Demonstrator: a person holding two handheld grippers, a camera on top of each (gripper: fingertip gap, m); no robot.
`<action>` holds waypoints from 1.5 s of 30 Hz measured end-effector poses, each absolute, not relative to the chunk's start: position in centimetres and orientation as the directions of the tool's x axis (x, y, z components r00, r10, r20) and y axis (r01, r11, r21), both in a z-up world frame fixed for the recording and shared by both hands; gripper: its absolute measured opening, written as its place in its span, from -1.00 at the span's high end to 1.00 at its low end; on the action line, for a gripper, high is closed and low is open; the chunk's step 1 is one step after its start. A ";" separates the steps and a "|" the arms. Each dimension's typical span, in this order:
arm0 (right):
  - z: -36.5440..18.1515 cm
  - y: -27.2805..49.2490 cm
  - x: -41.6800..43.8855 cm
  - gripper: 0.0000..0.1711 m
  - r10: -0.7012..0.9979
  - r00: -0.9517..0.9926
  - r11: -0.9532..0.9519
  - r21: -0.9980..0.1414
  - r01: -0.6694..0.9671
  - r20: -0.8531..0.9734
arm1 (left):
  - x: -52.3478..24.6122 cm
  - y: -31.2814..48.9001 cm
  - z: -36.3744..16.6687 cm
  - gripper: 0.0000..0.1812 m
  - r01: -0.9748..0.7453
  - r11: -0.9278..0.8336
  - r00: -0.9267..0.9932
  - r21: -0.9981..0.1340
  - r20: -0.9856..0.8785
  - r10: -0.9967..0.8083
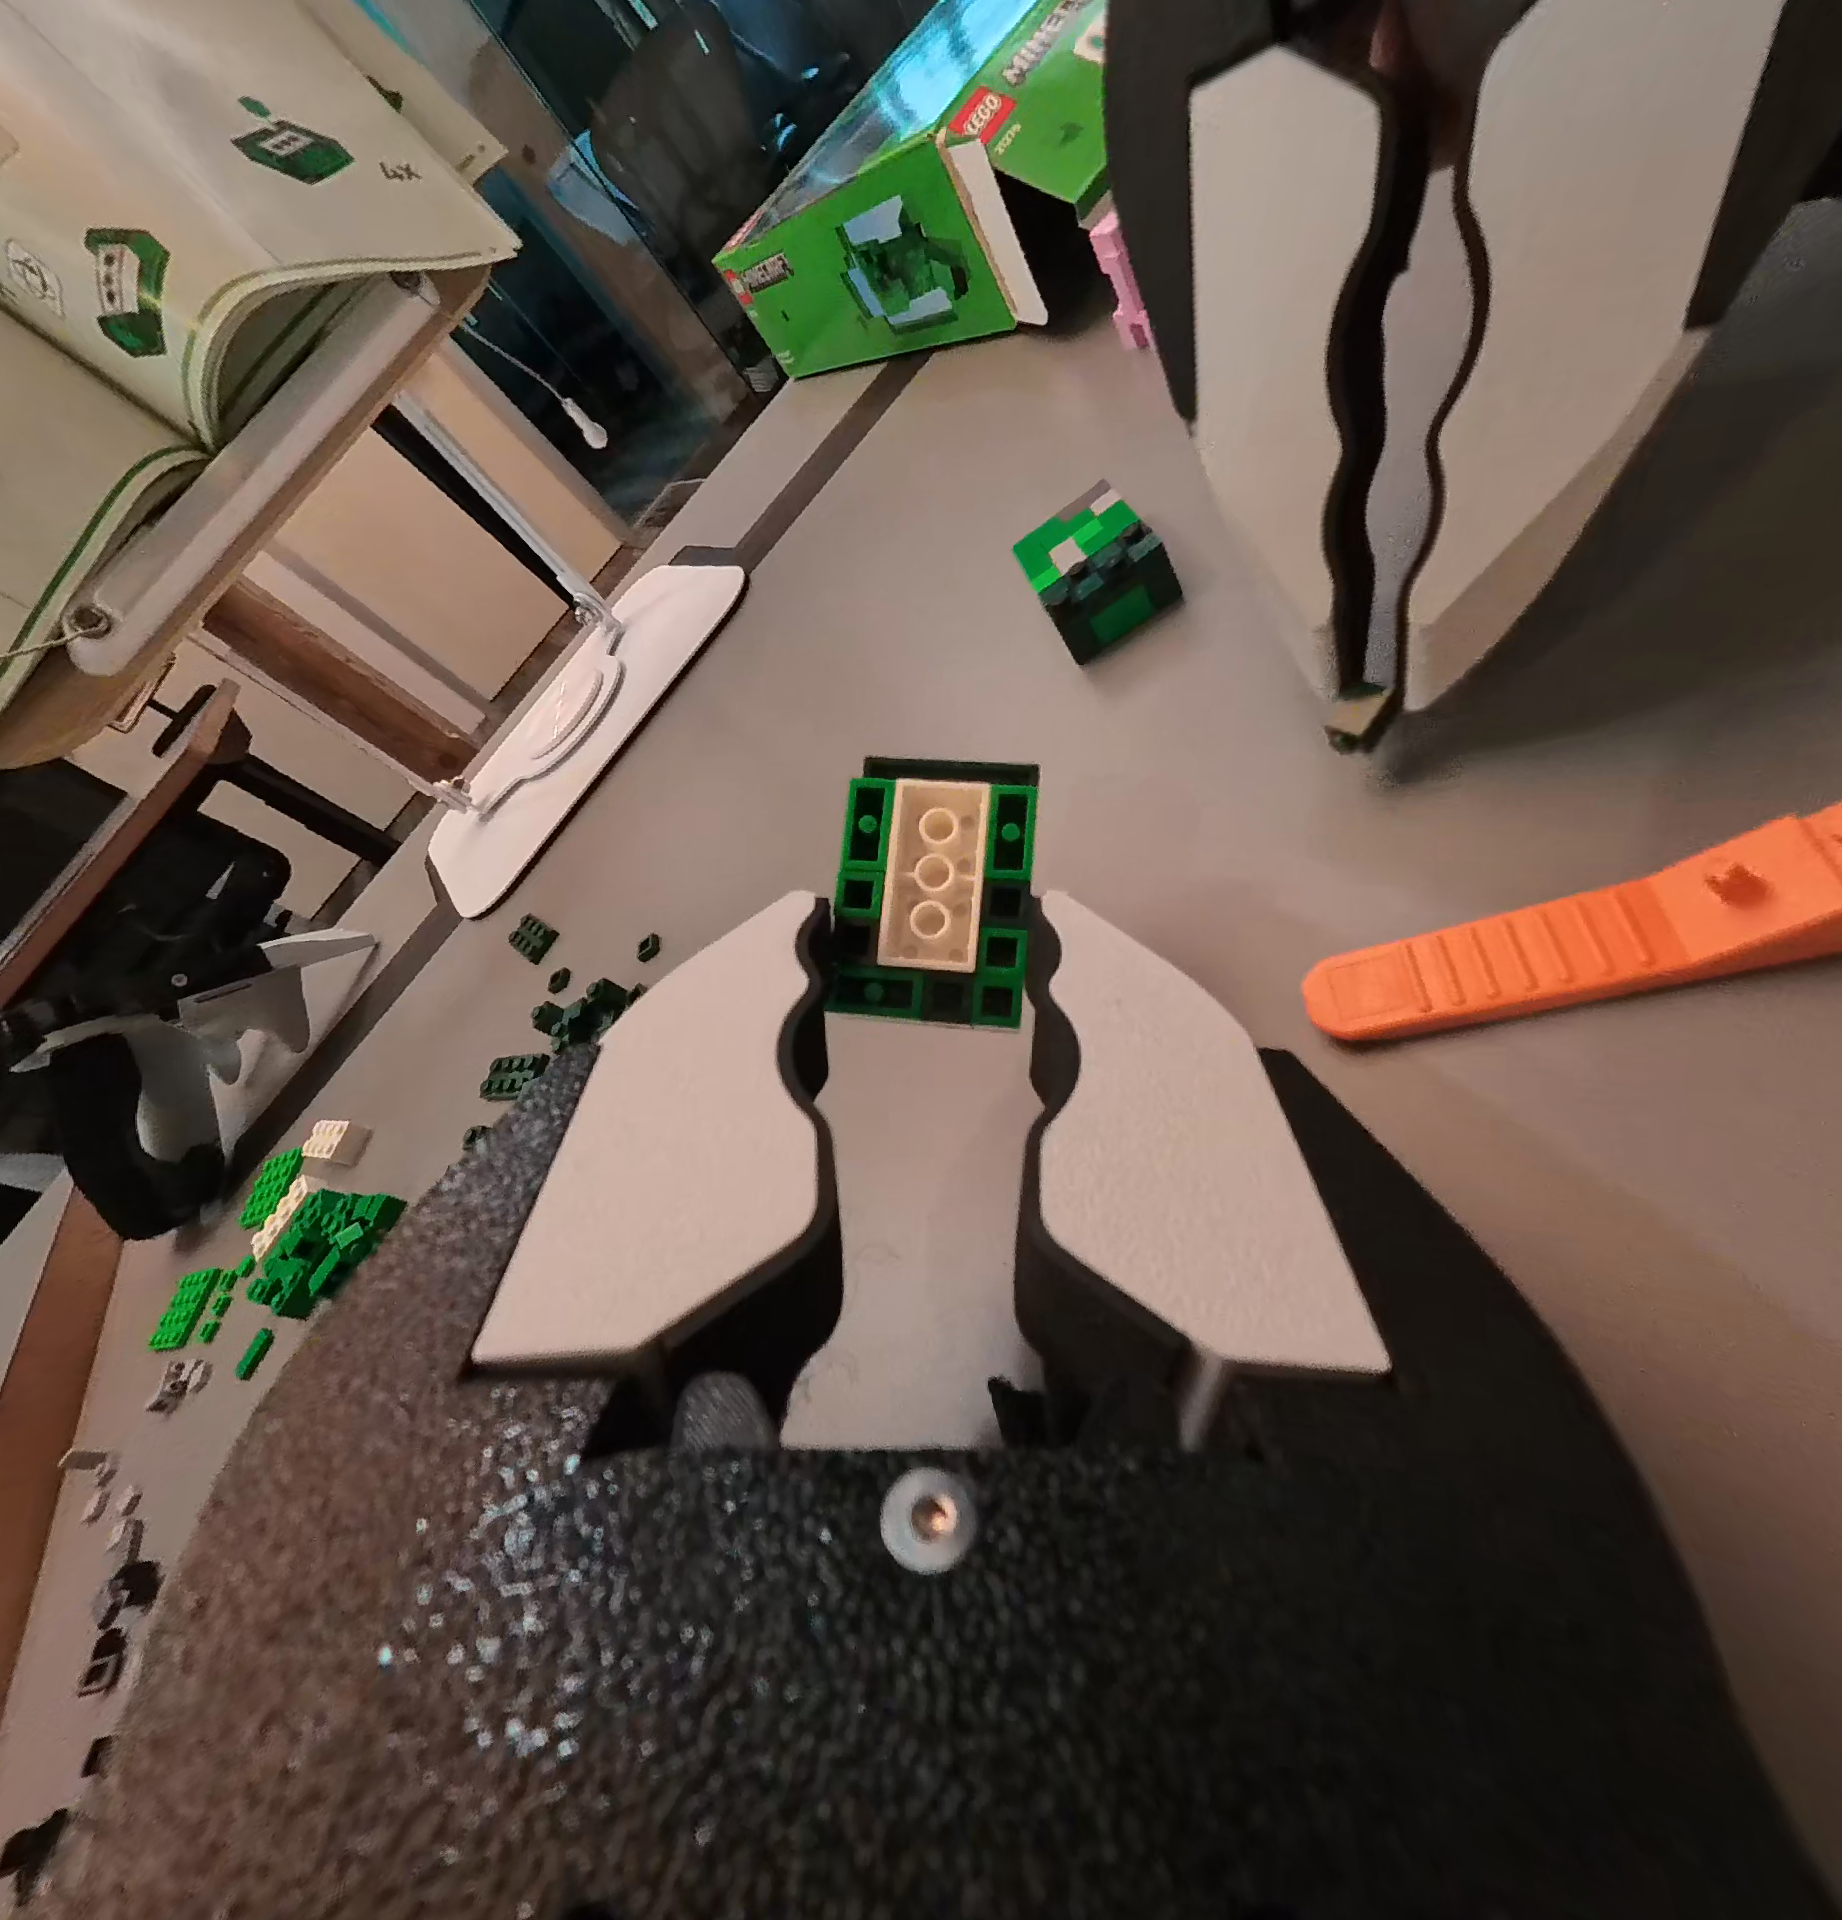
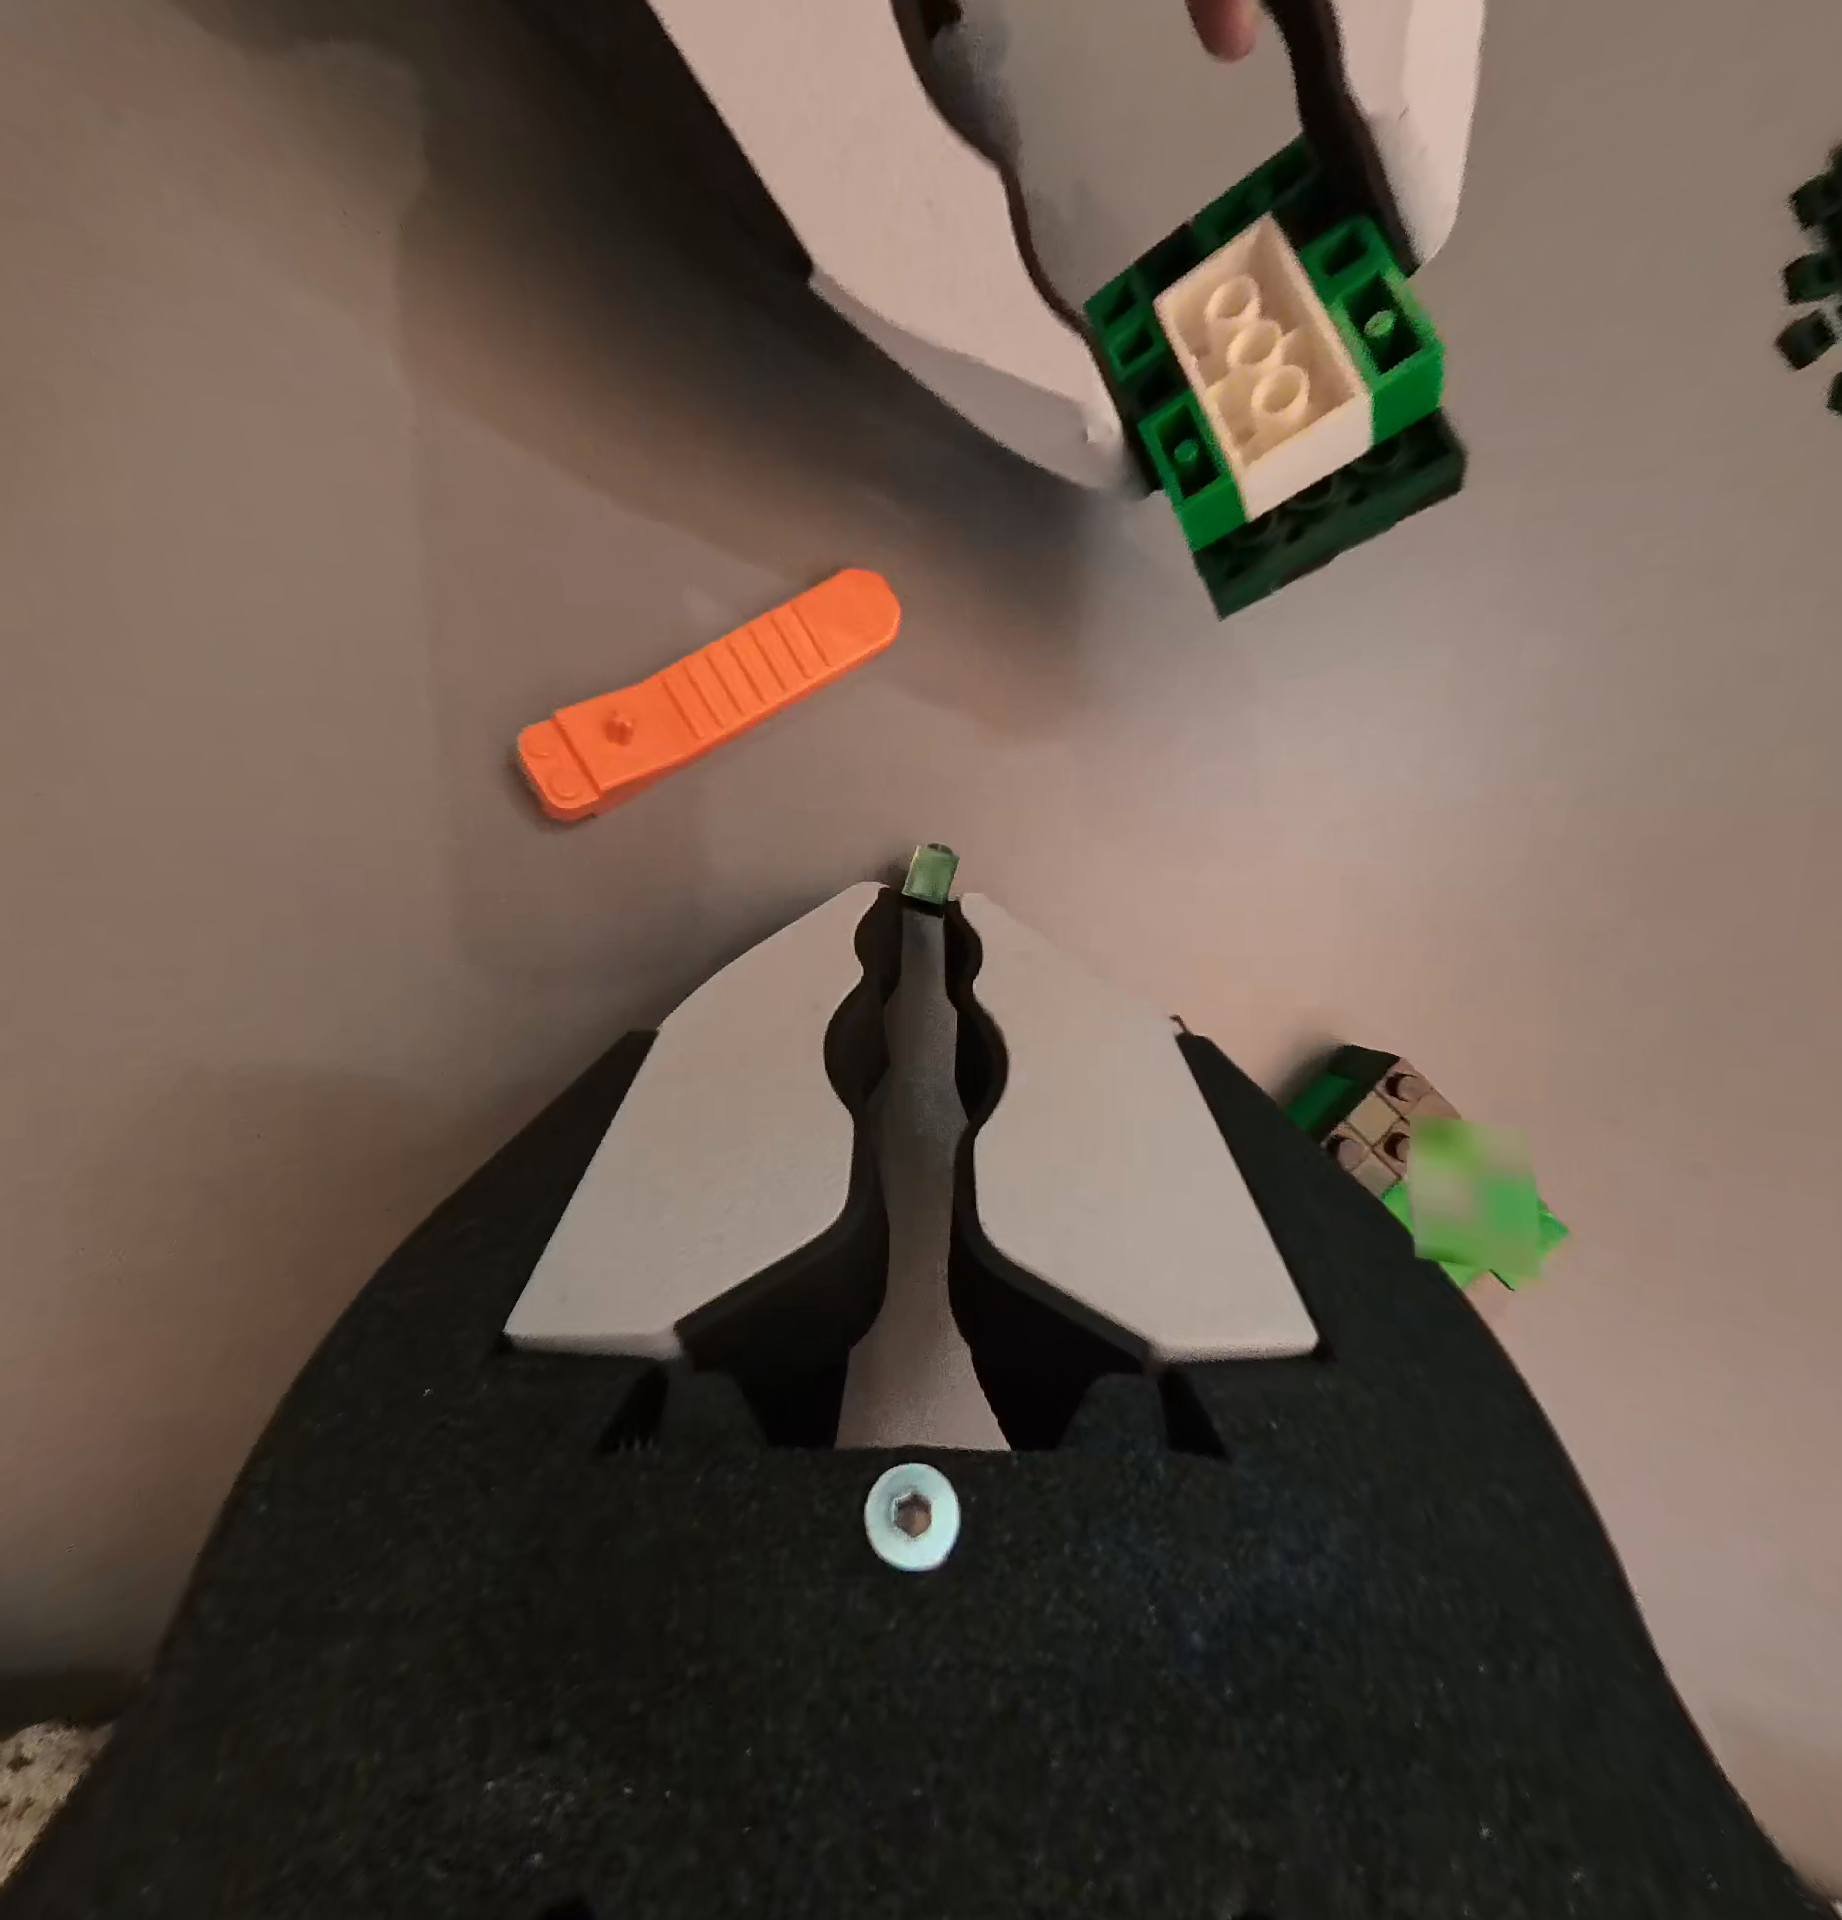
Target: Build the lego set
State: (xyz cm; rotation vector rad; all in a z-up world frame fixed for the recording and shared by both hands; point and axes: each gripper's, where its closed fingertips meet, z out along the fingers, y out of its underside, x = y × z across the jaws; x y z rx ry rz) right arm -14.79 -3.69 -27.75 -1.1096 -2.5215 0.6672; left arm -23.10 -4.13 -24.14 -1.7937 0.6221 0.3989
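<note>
Left gripper [image 1: 932, 940]: clamped on green-and-white block assembly [image 1: 938, 894] (underside up), above grey table [image 1: 1519, 1195]. Right gripper [image 2: 929, 900]: pinching small green piece [image 2: 929, 873]. Orange brick separator [image 2: 709, 691] flat between grippers; loose green bricks [image 1: 304, 1247] well left.

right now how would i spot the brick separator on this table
Start at the green and white lego block held in the left gripper. Beside it on the grey table lies the brick separator, alone: a flat orange ribbed wedge, the only orange thing among green bricks.
</note>
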 end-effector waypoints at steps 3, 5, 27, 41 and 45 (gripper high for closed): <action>-26.8 -3.9 -15.3 0.91 0.760 -0.639 0.583 -0.554 0.594 0.114 | -23.0 -4.1 -24.3 0.60 -0.601 -0.223 0.799 -0.768 -0.562 -0.217; -26.2 -3.9 -15.8 0.91 0.771 -0.623 0.569 -0.578 0.584 0.130 | -23.0 -4.1 -24.4 0.60 -0.600 -0.225 0.799 -0.767 -0.561 -0.219; -21.5 -2.9 -19.3 0.92 0.936 -0.345 0.264 -0.792 0.551 0.072 | -23.7 -4.2 -24.4 0.60 -0.625 -0.221 0.780 -0.748 -0.599 -0.178; -24.7 -1.5 -17.3 0.91 0.737 -0.532 0.674 -0.507 0.538 0.416 | -24.8 -5.0 -26.8 0.60 -0.579 -0.416 0.815 -0.701 -0.496 -0.298; -24.6 -1.8 -17.3 0.91 0.731 -0.543 0.680 -0.514 0.523 0.414 | -25.2 -5.6 -27.5 0.60 -0.511 -0.505 0.858 -0.695 -0.377 -0.349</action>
